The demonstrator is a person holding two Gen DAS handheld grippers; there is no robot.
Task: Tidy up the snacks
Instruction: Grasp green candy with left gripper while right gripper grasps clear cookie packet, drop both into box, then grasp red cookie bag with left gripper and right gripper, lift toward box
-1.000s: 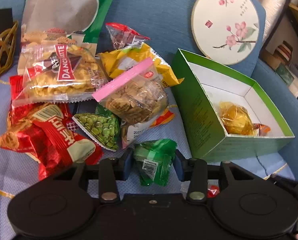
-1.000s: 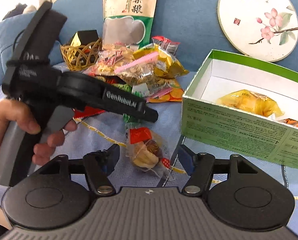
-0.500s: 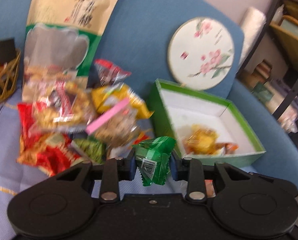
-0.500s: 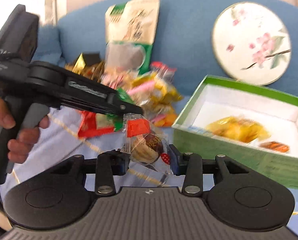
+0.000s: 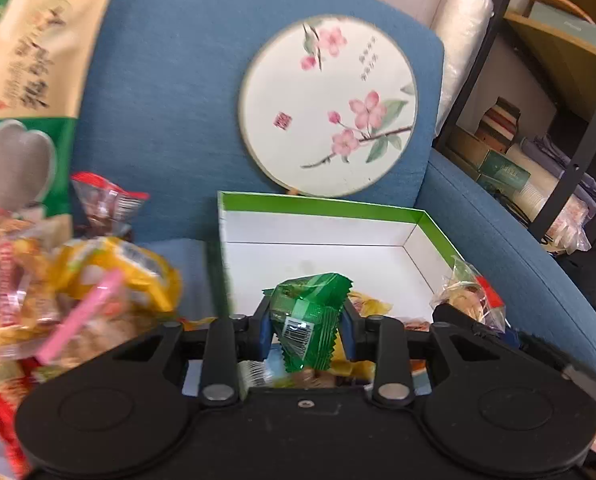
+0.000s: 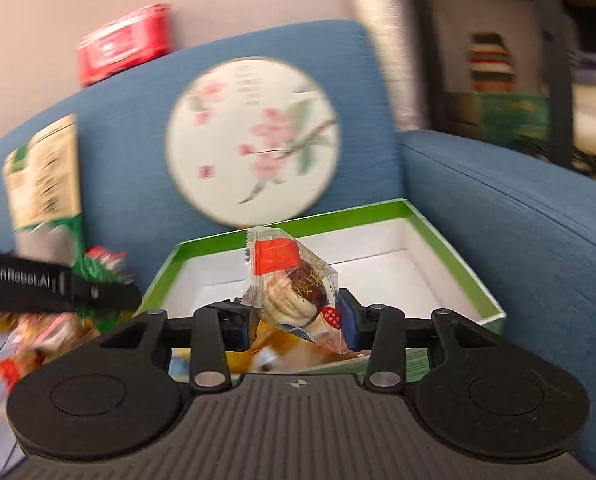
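You see a green wrapper (image 5: 305, 316), a green-rimmed white box (image 5: 317, 204) — and a cream disc (image 5: 327, 104) with pink blossoms.

Open box (image 5: 321, 236) on the sofa seat, round fan (image 5: 327, 104) leaning behind it. Snack pile (image 5: 78, 288) lies left of the box.
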